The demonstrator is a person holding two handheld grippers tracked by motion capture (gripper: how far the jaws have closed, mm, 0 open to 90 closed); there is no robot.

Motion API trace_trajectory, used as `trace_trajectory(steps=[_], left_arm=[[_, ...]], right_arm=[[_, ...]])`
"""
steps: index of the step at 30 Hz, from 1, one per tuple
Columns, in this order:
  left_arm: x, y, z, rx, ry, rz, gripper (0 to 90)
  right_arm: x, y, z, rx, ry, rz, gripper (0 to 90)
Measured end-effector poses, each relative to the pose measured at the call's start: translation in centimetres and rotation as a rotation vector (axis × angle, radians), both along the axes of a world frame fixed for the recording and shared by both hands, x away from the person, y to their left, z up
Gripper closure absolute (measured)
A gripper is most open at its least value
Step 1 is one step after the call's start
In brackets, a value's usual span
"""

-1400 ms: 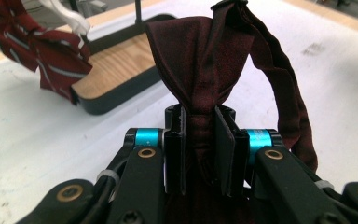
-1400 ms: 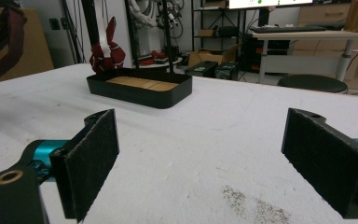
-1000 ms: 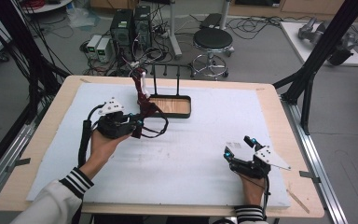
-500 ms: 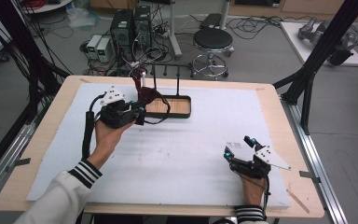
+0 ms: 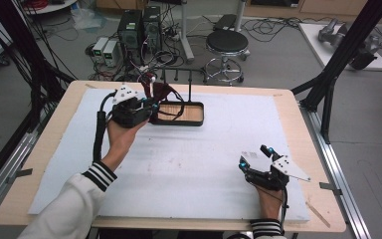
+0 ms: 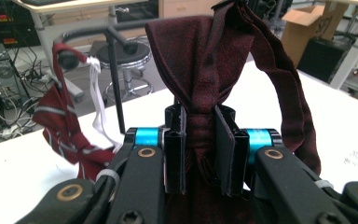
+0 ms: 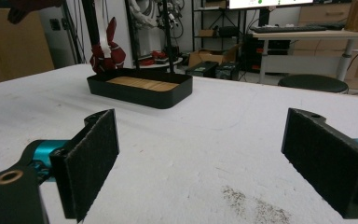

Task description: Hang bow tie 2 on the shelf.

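Observation:
A dark maroon tie [image 6: 205, 60] is clamped at its narrow gathered part between the jaws of my left gripper [image 6: 200, 149], and its loop hangs over to the right. In the high view the left gripper [image 5: 150, 107] holds this maroon tie [image 5: 163, 92] at the left end of a black tray [image 5: 195, 119] with a wooden floor and upright peg posts [image 5: 189, 84]. A striped red tie [image 6: 60, 121] with a white strap hangs from one peg. My right gripper [image 5: 253, 155] rests on the white mat near the front right, open, with nothing between its pads [image 7: 91, 158].
The white mat [image 5: 214, 159] covers a wooden table. From the right gripper view, the tray [image 7: 140, 93] lies ahead to the left, with the striped tie [image 7: 105, 53] behind it. A stool [image 5: 226, 42], computers and cables stand on the floor beyond the far edge.
My left gripper has carried the maroon tie away from the person and up, closer to the tray's left posts. The right gripper has stayed put.

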State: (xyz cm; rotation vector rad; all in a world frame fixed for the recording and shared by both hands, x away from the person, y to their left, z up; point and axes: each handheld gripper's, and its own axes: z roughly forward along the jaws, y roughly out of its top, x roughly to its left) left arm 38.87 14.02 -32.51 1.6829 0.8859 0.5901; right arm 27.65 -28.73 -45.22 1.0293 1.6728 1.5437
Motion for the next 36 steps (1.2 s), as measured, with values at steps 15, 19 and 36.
trace_trajectory(steps=[15,19,36], left_arm=[[2.2,-2.0,0.3,-0.020,-0.020,0.048,74.9],[2.9,-2.5,0.1,-0.040,-0.017,0.085,74.9],[5.1,-3.8,-0.7,-0.057,-0.015,0.153,74.9]], right_arm=[[0.0,0.0,0.0,0.007,0.006,0.000,10.2],[0.0,0.0,0.0,0.007,0.006,0.000,10.2],[0.0,0.0,0.0,0.012,0.007,0.001,10.2]])
